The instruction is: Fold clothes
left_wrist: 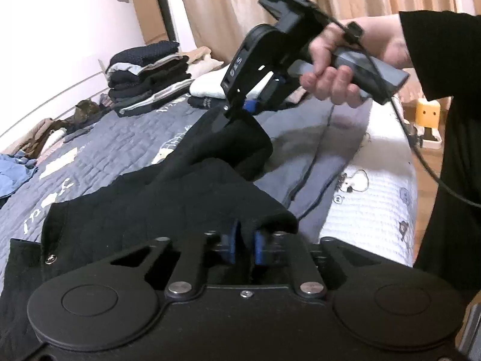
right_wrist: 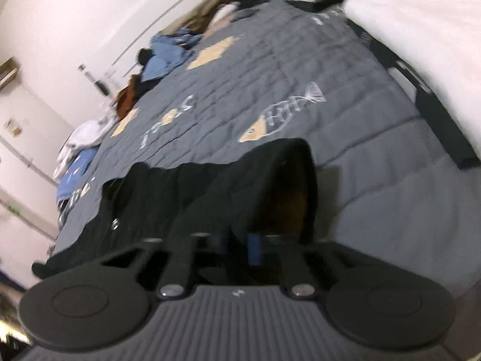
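A black garment (left_wrist: 180,198) lies spread on the grey quilted bedspread (left_wrist: 120,144), with one edge lifted. At the bottom of the left wrist view, my left gripper (left_wrist: 245,245) is shut on the garment's near edge, and black cloth sits between its blue pads (left_wrist: 231,246). A person's hand holds my right gripper (left_wrist: 230,109), which pinches a raised corner of the same garment further back. In the blurred right wrist view, the right gripper (right_wrist: 240,246) is shut on the black garment (right_wrist: 216,186), which drapes away across the bedspread (right_wrist: 270,75).
A stack of folded dark clothes (left_wrist: 150,75) and a folded white item (left_wrist: 210,85) sit at the far side of the bed. Loose blue clothing (left_wrist: 12,177) lies at the left. The white mattress side (left_wrist: 369,204) drops off at the right, beside a yellow object (left_wrist: 427,112).
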`<state>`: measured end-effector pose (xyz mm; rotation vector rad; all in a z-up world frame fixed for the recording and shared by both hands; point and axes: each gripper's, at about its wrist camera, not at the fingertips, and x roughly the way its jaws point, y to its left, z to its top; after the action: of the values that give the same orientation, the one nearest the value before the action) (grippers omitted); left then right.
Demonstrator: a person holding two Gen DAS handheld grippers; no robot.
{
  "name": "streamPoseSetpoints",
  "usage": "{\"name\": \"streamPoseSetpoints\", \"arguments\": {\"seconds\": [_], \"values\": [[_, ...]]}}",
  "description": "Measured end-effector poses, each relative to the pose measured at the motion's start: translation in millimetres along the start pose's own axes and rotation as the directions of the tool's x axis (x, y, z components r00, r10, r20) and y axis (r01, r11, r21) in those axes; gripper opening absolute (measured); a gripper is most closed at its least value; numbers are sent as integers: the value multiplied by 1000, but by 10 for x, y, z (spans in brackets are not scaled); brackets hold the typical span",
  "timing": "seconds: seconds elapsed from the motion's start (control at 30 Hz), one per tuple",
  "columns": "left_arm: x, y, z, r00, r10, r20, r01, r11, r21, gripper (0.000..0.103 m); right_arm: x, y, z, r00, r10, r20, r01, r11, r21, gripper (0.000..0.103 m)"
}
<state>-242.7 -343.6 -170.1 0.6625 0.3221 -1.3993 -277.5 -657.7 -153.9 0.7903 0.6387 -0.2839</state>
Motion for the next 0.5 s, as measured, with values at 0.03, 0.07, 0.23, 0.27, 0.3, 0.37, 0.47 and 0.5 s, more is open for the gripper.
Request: {"name": "streamPoseSetpoints", "arguments": {"seconds": [0.03, 0.07, 0.23, 0.27, 0.3, 0.37, 0.47, 0.5], "values": [[-12, 5, -8, 1000, -11, -6, 11, 1000, 7, 6, 7, -16, 3, 1000, -21, 22, 21, 1000, 11, 7], [-26, 9, -18, 1000, -21, -12, 21, 1000, 15, 5, 13, -32, 5, 998, -43, 44, 42, 999, 23, 6], [-149, 127, -36, 997, -67, -23, 67, 998, 17, 5, -38, -26, 57, 992, -58, 116, 53, 998, 45, 5], [-153, 151, -45, 997, -70, -23, 70, 998, 6, 5, -54, 9, 58, 989, -70, 129, 68, 997, 21, 5], [-139, 153, -58, 997, -76, -32, 76, 997, -1, 5, -66, 43, 55, 989, -76, 130, 77, 997, -7, 5], [-70, 99, -89, 995, -77, -63, 78, 997, 19, 5, 5, 99, 34, 990, -113, 82, 121, 988, -100, 6], [-5, 46, -117, 994, -64, -84, 67, 997, 35, 5, 100, 83, 2, 987, -158, -7, 155, 975, -158, 8], [-2, 56, -119, 995, -61, -82, 64, 998, 29, 5, 107, 58, 4, 988, -145, -45, 137, 979, -152, 8]]}}
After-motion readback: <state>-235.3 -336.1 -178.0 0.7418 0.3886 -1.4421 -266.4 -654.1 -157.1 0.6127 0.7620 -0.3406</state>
